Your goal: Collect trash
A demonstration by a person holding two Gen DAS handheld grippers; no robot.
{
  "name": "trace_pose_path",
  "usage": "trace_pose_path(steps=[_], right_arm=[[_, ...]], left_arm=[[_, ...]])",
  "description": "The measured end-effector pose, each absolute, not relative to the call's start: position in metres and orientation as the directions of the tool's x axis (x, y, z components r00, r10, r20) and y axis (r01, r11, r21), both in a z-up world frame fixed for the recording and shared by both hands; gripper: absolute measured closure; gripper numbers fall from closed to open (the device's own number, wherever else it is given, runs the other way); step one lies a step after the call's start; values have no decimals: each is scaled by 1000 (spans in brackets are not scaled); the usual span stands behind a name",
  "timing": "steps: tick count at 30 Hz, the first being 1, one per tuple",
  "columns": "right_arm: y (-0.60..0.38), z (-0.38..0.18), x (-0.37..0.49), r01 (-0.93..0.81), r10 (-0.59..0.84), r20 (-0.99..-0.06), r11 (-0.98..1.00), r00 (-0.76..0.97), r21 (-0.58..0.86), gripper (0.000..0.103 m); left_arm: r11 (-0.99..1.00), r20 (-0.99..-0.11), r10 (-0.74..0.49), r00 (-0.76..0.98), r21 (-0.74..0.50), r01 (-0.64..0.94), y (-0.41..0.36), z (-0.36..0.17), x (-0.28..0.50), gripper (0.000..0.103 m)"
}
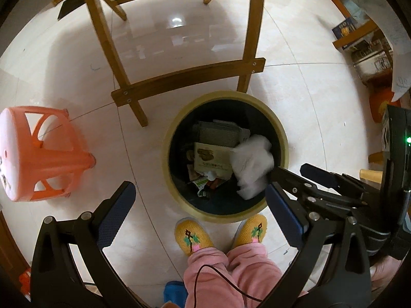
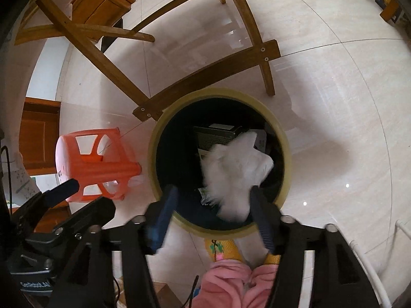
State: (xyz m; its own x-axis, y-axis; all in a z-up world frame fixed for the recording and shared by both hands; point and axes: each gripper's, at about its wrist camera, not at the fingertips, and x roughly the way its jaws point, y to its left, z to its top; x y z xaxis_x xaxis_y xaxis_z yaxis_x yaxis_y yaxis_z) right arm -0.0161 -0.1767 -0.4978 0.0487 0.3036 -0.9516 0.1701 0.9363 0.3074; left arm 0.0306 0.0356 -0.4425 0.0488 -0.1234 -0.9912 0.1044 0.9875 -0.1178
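Note:
A round trash bin with a yellow rim (image 1: pixel 169 138) (image 2: pixel 285 143) stands on the tiled floor with boxes and wrappers inside. A crumpled white tissue (image 1: pixel 250 165) (image 2: pixel 236 172) is blurred over the bin's mouth, just in front of my right gripper (image 2: pixel 214 197), whose jaws are wide open; it touches neither pad clearly. My right gripper also shows in the left wrist view (image 1: pixel 287 177) at the bin's right rim. My left gripper (image 1: pixel 197 200) is open and empty above the floor in front of the bin.
An orange plastic stool (image 1: pixel 43 154) (image 2: pixel 100 164) lies on its side left of the bin. Wooden chair legs (image 1: pixel 185 77) (image 2: pixel 210 77) stand just behind it. The person's yellow slippers (image 1: pixel 192 236) and pink trousers are at the bin's near side. Shelves with boxes (image 1: pixel 359 38) stand right.

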Motion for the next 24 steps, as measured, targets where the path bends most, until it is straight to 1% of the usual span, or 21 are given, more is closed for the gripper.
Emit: trace_pose_path(steps=[7, 12, 16, 21, 24], right_arm=[[-175, -497, -20, 171, 291, -955, 939, 57, 297, 35], [-180, -482, -27, 176, 278, -957, 941, 78, 288, 35], [-187, -454, -32, 187, 267, -959, 942, 94, 280, 35], [-195, -409, -38, 184, 259, -959, 943, 115, 276, 35], [-195, -373, -39, 168, 249, -959, 948, 135, 270, 35]], left_arm=[[988, -990, -128, 51, -123, 89, 40, -440, 25, 3], [986, -988, -146, 50, -141, 86, 34, -427, 18, 3], [984, -986, -160, 56, -155, 83, 27, -404, 7, 3], [983, -981, -177, 83, -172, 62, 24, -358, -3, 3], [984, -978, -176, 112, -172, 44, 24, -326, -6, 3]])
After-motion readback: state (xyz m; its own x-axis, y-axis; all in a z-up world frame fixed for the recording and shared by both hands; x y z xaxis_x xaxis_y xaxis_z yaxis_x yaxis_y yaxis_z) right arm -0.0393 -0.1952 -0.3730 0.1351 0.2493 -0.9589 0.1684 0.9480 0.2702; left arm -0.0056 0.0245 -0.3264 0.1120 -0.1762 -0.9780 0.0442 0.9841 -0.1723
